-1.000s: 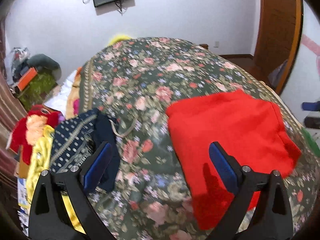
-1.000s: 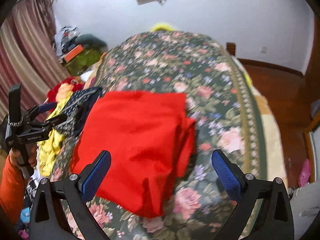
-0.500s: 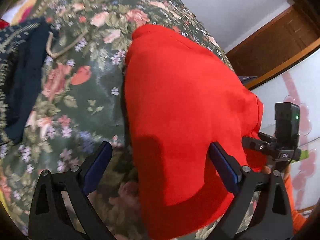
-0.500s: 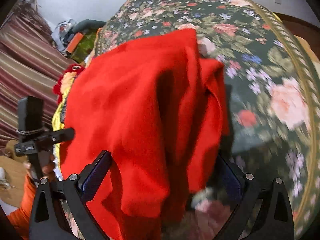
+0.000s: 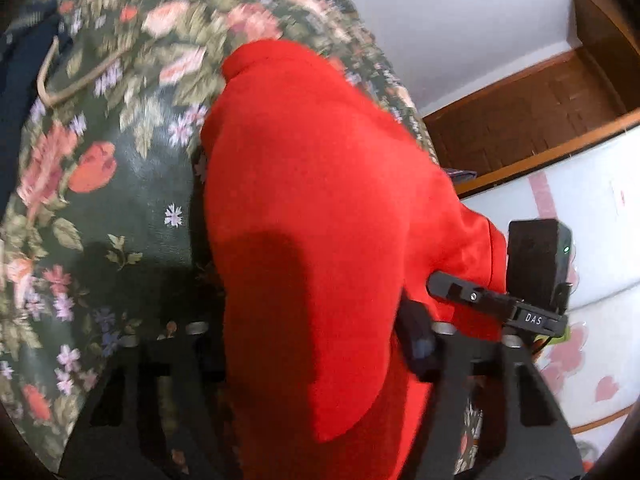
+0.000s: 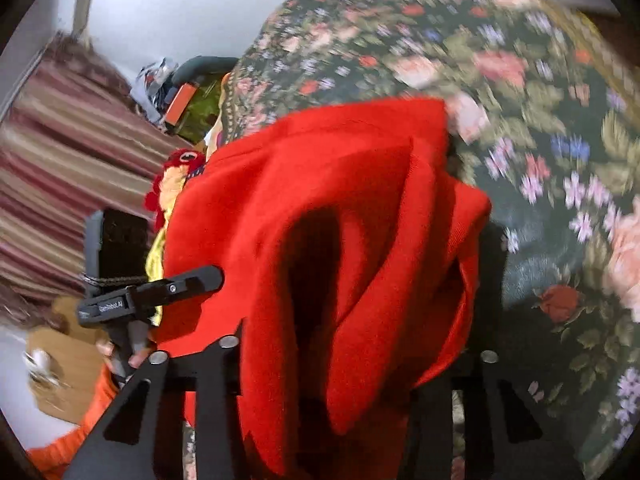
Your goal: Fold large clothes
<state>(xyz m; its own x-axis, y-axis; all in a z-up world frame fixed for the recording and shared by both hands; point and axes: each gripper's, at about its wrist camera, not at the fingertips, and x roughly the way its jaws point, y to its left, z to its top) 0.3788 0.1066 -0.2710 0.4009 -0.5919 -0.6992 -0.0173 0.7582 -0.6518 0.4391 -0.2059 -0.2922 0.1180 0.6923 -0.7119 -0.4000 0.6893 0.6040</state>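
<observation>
Bright red knit garment point(image 5: 320, 208), already folded to compact bundle, sits on floral bedspread point(image 5: 132, 200). My left gripper point(image 5: 316, 344) and right gripper point(image 6: 352, 360) straddle its near edge; whether clamped, cannot tell. I judge last fold or carry-off remains.

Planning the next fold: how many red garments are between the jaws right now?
1: the folded red knit garment on the floral bedspread, near edge between both grippers' jaws. More clothes may be hidden off-frame.

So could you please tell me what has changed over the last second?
Both grippers, left and right, dropped from hovering open above the bed to the near edge of the red garment and closed on it, bunching the cloth. The floral bedspread and the navy garment stayed put.
</observation>
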